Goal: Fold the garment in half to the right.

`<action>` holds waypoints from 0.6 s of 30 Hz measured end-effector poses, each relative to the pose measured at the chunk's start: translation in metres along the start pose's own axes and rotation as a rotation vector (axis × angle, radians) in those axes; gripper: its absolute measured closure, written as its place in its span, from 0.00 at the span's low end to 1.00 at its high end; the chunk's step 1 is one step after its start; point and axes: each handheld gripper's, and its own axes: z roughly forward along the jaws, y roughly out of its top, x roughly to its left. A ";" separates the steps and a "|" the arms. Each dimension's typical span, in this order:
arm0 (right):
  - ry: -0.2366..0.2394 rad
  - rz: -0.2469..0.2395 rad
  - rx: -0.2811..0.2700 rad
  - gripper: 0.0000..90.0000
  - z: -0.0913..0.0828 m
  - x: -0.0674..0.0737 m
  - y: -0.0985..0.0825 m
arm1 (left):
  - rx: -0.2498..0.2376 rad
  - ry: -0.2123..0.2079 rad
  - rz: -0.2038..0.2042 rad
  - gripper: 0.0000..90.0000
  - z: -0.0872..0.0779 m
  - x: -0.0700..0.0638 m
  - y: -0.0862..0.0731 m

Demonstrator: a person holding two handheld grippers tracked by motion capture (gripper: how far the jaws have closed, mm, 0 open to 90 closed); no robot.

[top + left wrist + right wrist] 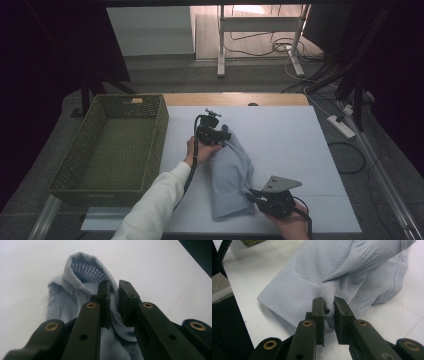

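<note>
A green woven basket (112, 145) stands on the table's left edge, to the left of the left gripper (226, 136), with nothing visible inside it; its corner also peeks in at the top left of the right gripper view (252, 242).

The light blue knitted sweater (230, 175) lies folded into a long, narrow bundle on the white table top (290, 145), stretched between the two grippers. Its far end sits at the left gripper, its near end beside the right gripper (252, 195), which comes at it from the right side.

In the left gripper view, the left gripper (114, 305) has its jaws drawn close together with a fold of the sweater's ribbed neck opening (87, 272) pinched between them; the collar loop stands up just beyond the tips and the rest of the fabric (60, 302) spreads to the left of the jaws and beneath them.

In the right gripper view, the right gripper (329, 312) is likewise nearly closed, nipping a small ridge of ribbed knit at the sweater's edge. The wide ribbed hem band (292, 290) lies flat to the left of the jaws, and the bulk of the sweater (352, 262) rises beyond and to the right of them.
</note>
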 end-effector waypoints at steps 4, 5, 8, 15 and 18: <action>-0.003 0.003 0.007 0.89 0.000 0.000 -0.001 | 0.005 0.002 0.005 0.87 0.002 -0.001 0.000; -0.003 0.003 0.012 0.88 0.001 0.000 -0.001 | 0.007 0.004 0.007 0.87 0.002 -0.001 0.000; -0.004 0.008 0.028 0.88 0.002 -0.001 -0.002 | 0.010 0.003 0.009 0.86 0.003 -0.001 0.000; 0.002 0.017 0.028 0.88 0.003 -0.002 -0.002 | 0.011 0.004 0.007 0.82 0.004 0.000 0.000; 0.001 0.016 0.026 0.87 0.003 -0.002 -0.002 | 0.002 0.015 0.007 0.68 0.002 -0.002 0.001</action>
